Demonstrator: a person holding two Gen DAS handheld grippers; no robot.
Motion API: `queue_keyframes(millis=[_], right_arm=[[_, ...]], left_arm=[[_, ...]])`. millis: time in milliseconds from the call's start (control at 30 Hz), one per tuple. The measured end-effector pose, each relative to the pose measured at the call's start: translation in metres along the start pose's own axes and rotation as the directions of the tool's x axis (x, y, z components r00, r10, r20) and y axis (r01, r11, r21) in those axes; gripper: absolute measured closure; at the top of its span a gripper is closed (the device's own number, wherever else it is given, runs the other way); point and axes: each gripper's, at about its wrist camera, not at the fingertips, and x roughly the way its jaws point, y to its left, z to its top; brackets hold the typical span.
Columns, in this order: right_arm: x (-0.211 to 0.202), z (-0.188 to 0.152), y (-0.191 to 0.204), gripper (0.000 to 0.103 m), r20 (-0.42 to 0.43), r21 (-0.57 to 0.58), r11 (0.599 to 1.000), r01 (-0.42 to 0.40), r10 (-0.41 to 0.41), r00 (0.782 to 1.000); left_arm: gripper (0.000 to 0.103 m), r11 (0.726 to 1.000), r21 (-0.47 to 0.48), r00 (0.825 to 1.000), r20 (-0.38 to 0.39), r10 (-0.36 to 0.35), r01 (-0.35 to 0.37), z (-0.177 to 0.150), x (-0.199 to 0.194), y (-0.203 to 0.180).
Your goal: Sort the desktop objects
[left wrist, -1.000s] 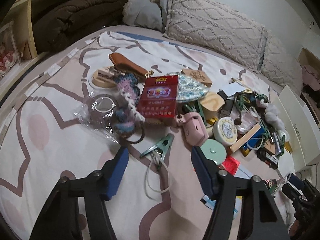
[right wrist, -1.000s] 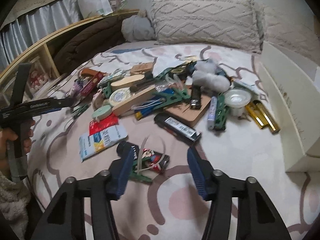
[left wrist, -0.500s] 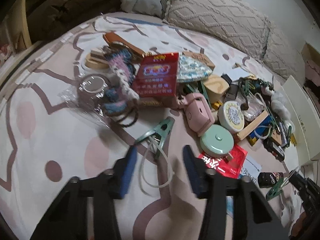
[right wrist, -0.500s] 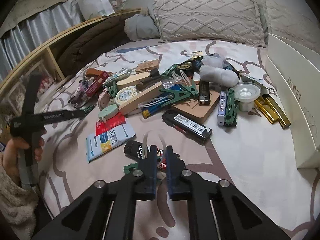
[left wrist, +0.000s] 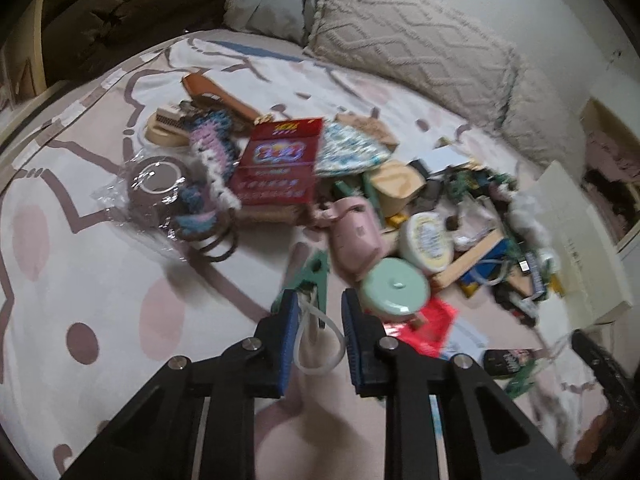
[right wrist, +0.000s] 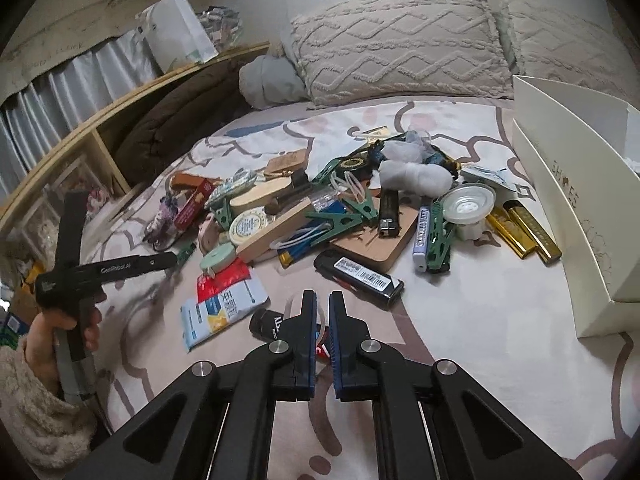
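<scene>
A heap of small desk things lies on a patterned bedspread (left wrist: 100, 272). At its near edge is a green clip (left wrist: 310, 280) with a white loop (left wrist: 320, 344). My left gripper (left wrist: 320, 308) straddles that clip's tail and its jaws are closing. The left pad is at the clip, while the right pad still shows a gap. My right gripper (right wrist: 322, 300) is shut over a black tube (right wrist: 266, 322), with the thin white loop (right wrist: 292, 304) of a second green clip (left wrist: 524, 376) pinched between its pads. From the right wrist view that second clip is hidden behind the fingers.
A white shoe box (right wrist: 580, 208) stands at the right. A black lighter (right wrist: 360, 276), a snack packet (right wrist: 224, 308), a mint round tin (left wrist: 394, 288), a pink case (left wrist: 354, 236) and a red box (left wrist: 280, 168) lie nearby. Pillows (right wrist: 400, 48) line the back, with a wooden shelf (right wrist: 100, 128) at the left.
The left jaws narrowed from wide open to close around the green clip. The right jaws went from open to shut on the loop half a second ago and stayed shut.
</scene>
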Motion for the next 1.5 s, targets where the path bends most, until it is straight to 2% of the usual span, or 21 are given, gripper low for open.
queue_keyframes(millis=[233, 467, 700, 833, 967, 1033, 1067, 1100, 1267, 1500], right_arm=[[-0.001, 0.003, -0.01, 0.096, -0.001, 0.055, 0.998, -0.043, 0.043, 0.999], [0.006, 0.001, -0.007, 0.096, -0.028, 0.048, 0.999, -0.021, 0.023, 0.999], [0.012, -0.001, -0.008, 0.096, -0.044, 0.05, 0.999, -0.007, 0.009, 0.999], [0.013, -0.002, -0.008, 0.096, -0.045, 0.053, 0.999, -0.007, 0.009, 0.999], [0.009, 0.0, -0.009, 0.095, -0.027, 0.059, 0.998, 0.003, -0.001, 1.0], [0.007, 0.001, -0.011, 0.075, -0.021, 0.067, 0.998, 0.002, 0.0, 1.0], [0.006, 0.002, -0.012, 0.04, -0.018, 0.073, 0.997, -0.001, 0.002, 1.0], [0.004, 0.002, -0.013, 0.017, -0.015, 0.078, 0.997, -0.007, 0.008, 1.0], [0.001, 0.003, -0.008, 0.016, 0.001, 0.062, 0.998, -0.02, 0.02, 1.0], [0.018, -0.004, -0.007, 0.016, -0.049, 0.082, 0.996, -0.018, 0.023, 0.999]], left_arm=[[0.081, 0.995, -0.003, 0.994, 0.032, -0.102, 0.102, 0.001, -0.017, -0.01], [0.081, 0.985, 0.03, 0.984, 0.045, -0.174, 0.172, -0.007, -0.034, -0.02], [0.081, 0.961, 0.111, 0.96, 0.088, -0.264, 0.254, -0.01, -0.058, -0.041], [0.081, 0.94, 0.134, 0.944, 0.063, -0.325, 0.315, -0.014, -0.063, -0.05], [0.081, 0.912, 0.173, 0.926, 0.003, -0.378, 0.371, -0.021, -0.06, -0.066], [0.081, 0.904, 0.191, 0.923, -0.034, -0.384, 0.383, -0.027, -0.056, -0.074], [0.081, 0.901, 0.198, 0.922, -0.054, -0.384, 0.387, -0.031, -0.053, -0.078], [0.081, 0.898, 0.205, 0.921, -0.07, -0.382, 0.388, -0.034, -0.051, -0.081], [0.081, 0.898, 0.226, 0.925, -0.123, -0.359, 0.379, -0.045, -0.042, -0.089], [0.08, 0.921, 0.26, 0.951, -0.183, -0.249, 0.292, -0.056, -0.019, -0.091]])
